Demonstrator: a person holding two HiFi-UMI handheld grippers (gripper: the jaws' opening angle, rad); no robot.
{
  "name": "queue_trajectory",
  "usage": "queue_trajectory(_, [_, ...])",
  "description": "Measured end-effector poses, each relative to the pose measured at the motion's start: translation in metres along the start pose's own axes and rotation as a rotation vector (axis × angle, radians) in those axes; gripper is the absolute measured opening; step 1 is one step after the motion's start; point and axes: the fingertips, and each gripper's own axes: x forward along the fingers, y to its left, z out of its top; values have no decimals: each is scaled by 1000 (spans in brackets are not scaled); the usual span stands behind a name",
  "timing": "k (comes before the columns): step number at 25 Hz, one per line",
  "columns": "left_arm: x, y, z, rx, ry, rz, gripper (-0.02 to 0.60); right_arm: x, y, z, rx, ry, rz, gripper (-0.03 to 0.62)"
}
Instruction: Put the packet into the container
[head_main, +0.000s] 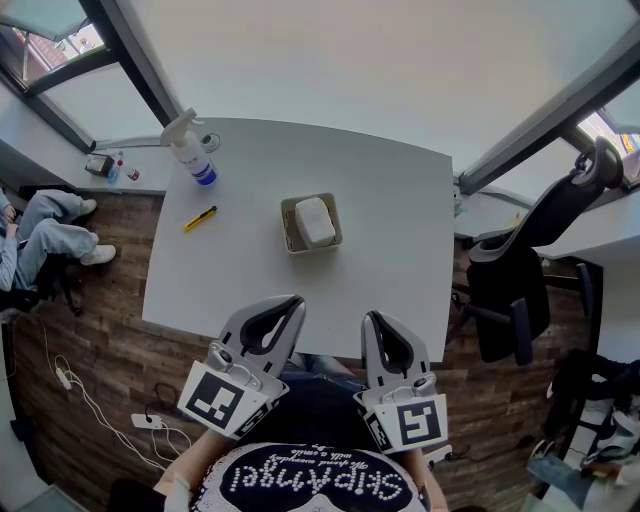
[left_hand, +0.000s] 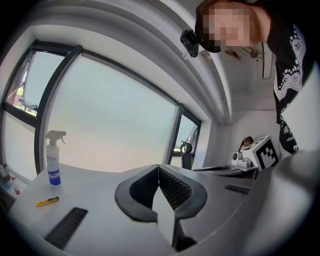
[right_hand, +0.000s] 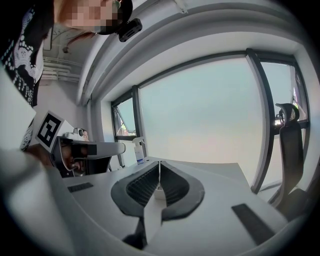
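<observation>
A white packet (head_main: 315, 220) lies inside a small beige container (head_main: 291, 228) at the middle of the white table (head_main: 400, 200). Both grippers hover side by side over the table's near edge, well short of the container. In the head view, the left gripper (head_main: 297, 300) has its jaws together with nothing between them, and its own view shows the left gripper (left_hand: 158, 166) the same way. The right gripper (head_main: 368, 316) is likewise shut and empty. In its own view the right gripper (right_hand: 159, 162) points at the container (right_hand: 159, 192), a pale patch glimpsed low between the jaws.
A spray bottle (head_main: 190, 152) stands at the table's far left corner, with a yellow cutter (head_main: 200, 218) lying nearer. A black office chair (head_main: 540, 260) stands to the right of the table. A seated person's legs (head_main: 45, 235) are at the left, and cables (head_main: 100, 410) lie on the wooden floor.
</observation>
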Motion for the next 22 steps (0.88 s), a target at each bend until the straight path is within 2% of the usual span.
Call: queue_trajectory(22, [-2,15,4,0,-9,42,8,-3,-4,15,-9,-24,-14,20])
